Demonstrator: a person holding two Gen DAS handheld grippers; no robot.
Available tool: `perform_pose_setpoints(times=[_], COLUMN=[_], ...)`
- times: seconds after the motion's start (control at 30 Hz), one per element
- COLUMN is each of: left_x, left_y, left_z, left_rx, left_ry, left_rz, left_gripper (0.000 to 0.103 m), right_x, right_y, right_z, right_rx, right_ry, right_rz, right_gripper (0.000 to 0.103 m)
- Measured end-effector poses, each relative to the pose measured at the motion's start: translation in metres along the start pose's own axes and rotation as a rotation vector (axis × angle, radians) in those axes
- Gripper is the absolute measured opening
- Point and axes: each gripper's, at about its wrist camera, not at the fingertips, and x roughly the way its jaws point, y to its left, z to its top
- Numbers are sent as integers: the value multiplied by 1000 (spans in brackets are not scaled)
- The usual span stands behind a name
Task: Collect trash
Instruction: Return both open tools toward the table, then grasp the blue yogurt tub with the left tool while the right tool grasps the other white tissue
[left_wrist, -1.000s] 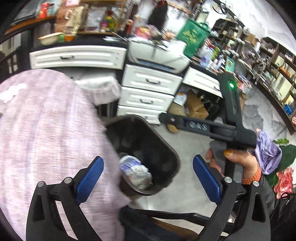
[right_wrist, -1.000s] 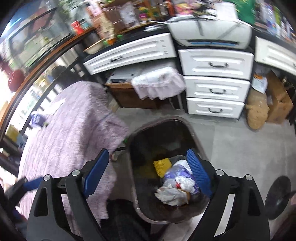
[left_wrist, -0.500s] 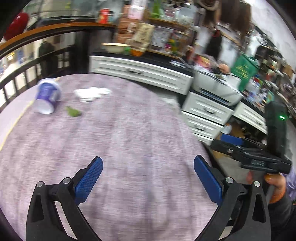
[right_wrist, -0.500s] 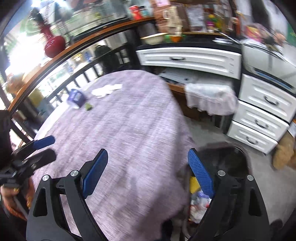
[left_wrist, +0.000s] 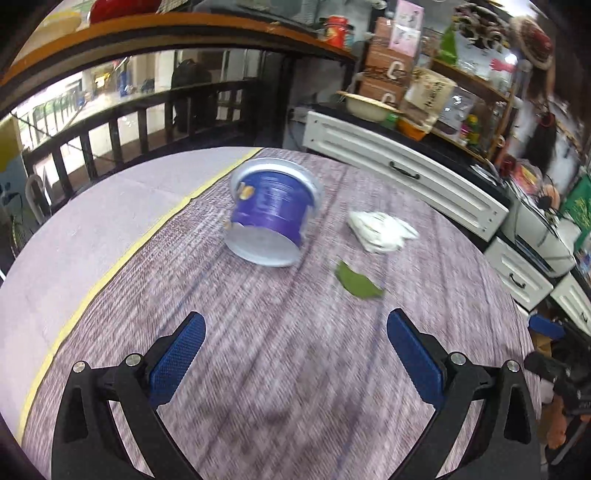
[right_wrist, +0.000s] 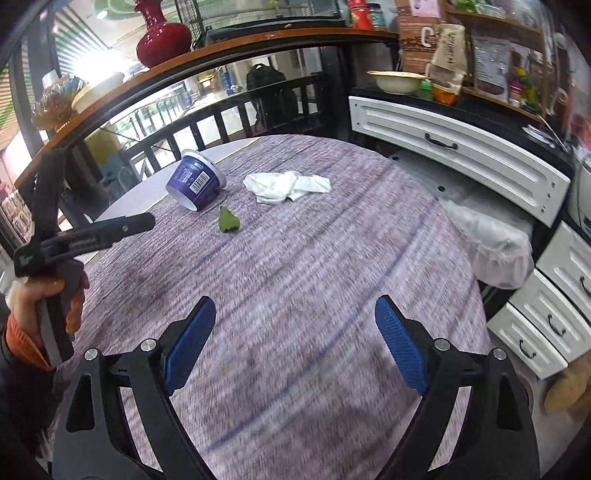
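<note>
The left gripper is hanging over the near part of the table with its blue pads spread wide apart and nothing between them. The right gripper is doing likewise, its jaws standing wide and empty above bare cloth. In the right wrist view the left gripper's black body is showing at the left edge, with the person's hand wrapping its handle.

Beyond both tools a broad stretch of purple-grey tablecloth is lying bare, giving free room between the pads and the trash at the far side. There, a purple tub is lying tipped on its side, its open mouth facing away from the left gripper. Just to its right a crumpled white tissue is resting on the cloth, apart from the tub. Nearer than the tissue, a green leaf is lying flat, closest of the three to the tools and touching neither of the others.

On the left, a yellow strip is marking the cloth's edge, with a plain pale surface beyond it. The table's right edge is curving away toward white drawers, with a narrow gap between them. A dark railing is running behind the far edge of the table, close behind the tub.
</note>
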Motion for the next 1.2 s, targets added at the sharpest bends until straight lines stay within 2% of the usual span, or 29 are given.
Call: perform_pose_setpoints(times=[0.1, 0.3, 0.43, 0.53, 0.6, 0.73, 0.87, 1.1, 1.2], left_x=[19, 63, 84, 94, 96, 89, 68, 25, 10], left_y=[6, 6, 9, 13, 16, 22, 28, 37, 36], left_z=[22, 59, 71, 75, 74, 69, 61, 39, 35], left_rx=[-7, 18, 35, 40, 37, 7, -48, -126, -134], left_ry=[16, 116, 169, 192, 195, 161, 84, -22, -51], left_rz=[2, 15, 40, 44, 21, 9, -11, -53, -65], left_gripper=[97, 97, 97, 91, 75, 74, 74, 74, 74], right_x=[20, 43, 53, 64, 71, 87, 105, 155, 175], right_y=[7, 12, 11, 14, 16, 26, 34, 49, 49], right_z=[17, 32, 39, 48, 54, 67, 78, 107, 113], right_rx=[-27, -46, -49, -55, -57, -77, -97, -118, -110], right_ry=[14, 39, 49, 59, 64, 73, 82, 124, 159], right_rz=[4, -4, -6, -7, -1, -6, -12, -75, -115], right_gripper=[87, 87, 87, 87, 87, 87, 87, 86, 72])
